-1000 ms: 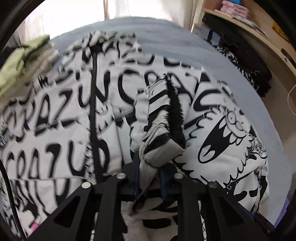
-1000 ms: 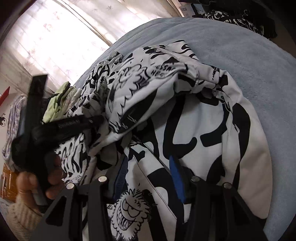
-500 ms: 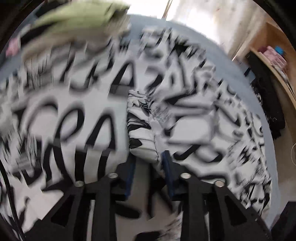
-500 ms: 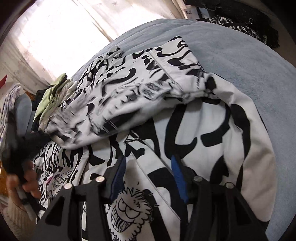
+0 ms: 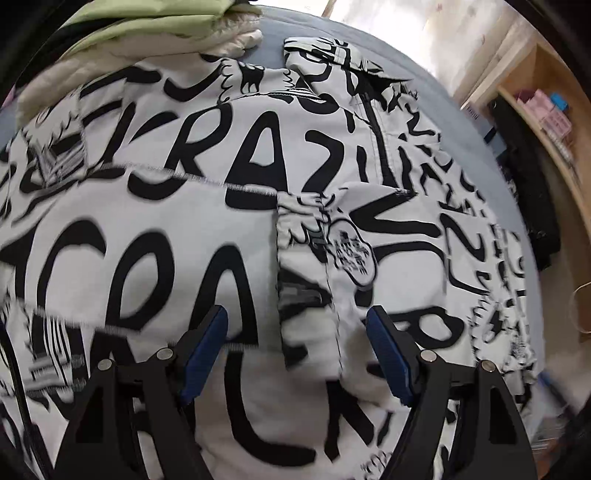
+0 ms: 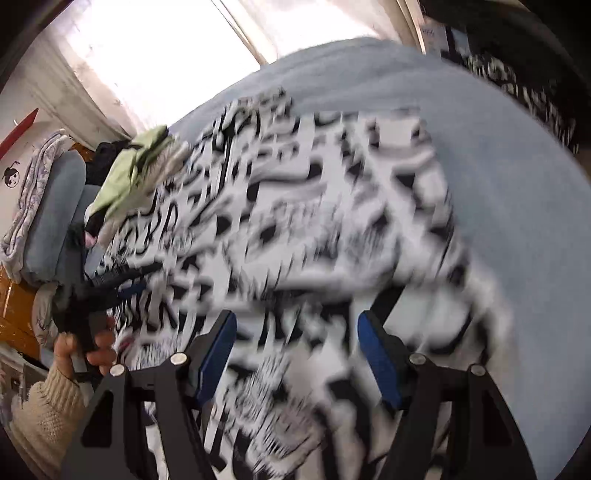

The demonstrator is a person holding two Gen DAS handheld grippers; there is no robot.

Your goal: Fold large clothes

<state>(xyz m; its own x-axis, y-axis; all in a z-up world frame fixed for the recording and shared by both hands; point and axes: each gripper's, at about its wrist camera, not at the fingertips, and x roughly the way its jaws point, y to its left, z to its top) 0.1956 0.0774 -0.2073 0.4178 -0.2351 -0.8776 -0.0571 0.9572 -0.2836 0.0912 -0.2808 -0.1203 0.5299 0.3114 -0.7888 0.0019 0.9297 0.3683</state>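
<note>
Two tools are hovering over the black-and-white printed jacket [image 5: 177, 229], which is lying spread across the grey-blue bed [image 6: 509, 206]. Left tool [image 5: 297, 350] is opening its jaws above a folded-in sleeve [image 5: 310, 258], pinching nothing. Right tool [image 6: 295, 354] is opening too, over blurred fabric, gripping nothing. Beyond the jacket's far edge, a pale green garment [image 5: 155, 26] is resting.

place: home bedroom | cues: blue bed [image 6: 517, 192]; curtained window [image 6: 155, 48]; wooden shelf [image 5: 546, 122]
</note>
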